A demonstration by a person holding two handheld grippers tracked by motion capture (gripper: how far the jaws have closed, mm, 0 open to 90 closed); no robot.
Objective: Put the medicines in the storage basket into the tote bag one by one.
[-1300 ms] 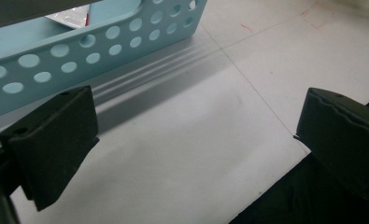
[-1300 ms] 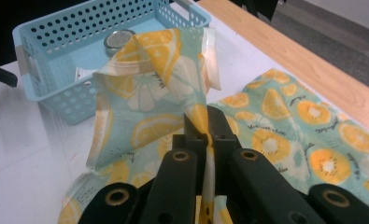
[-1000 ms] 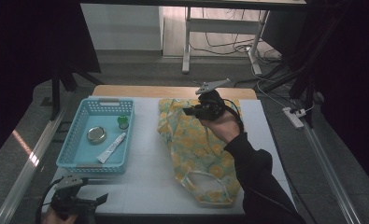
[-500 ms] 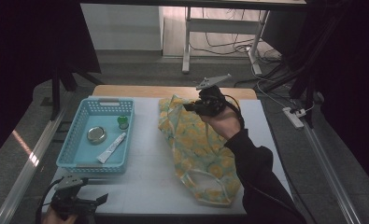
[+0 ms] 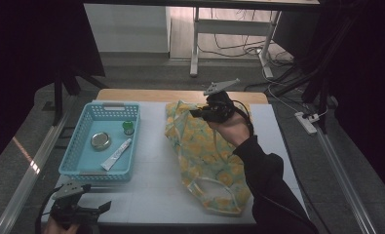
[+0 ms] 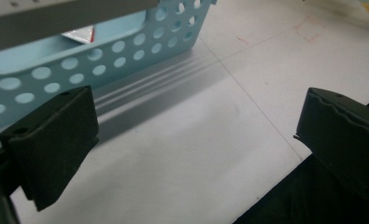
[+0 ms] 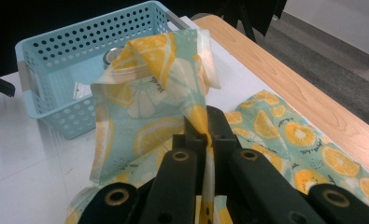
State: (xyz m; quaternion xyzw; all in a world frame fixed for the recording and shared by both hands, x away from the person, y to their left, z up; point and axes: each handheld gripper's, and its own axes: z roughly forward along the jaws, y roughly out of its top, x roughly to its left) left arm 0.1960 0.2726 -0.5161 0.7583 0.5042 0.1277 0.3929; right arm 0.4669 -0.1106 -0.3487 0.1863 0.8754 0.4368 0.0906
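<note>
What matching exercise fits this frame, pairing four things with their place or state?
Things:
1. right tongs
2. left tongs
3. blue basket
4. round tin

Places or states:
A. open above bare white table
B. inside the basket
C. shut on the lemon-print cloth, lifting its edge
D. on the table, left of the cloth

Pairs: 1-C, 2-A, 3-D, 4-B

text: small script on lemon-print cloth (image 7: 149, 88) | too small to read | other labels: none
</note>
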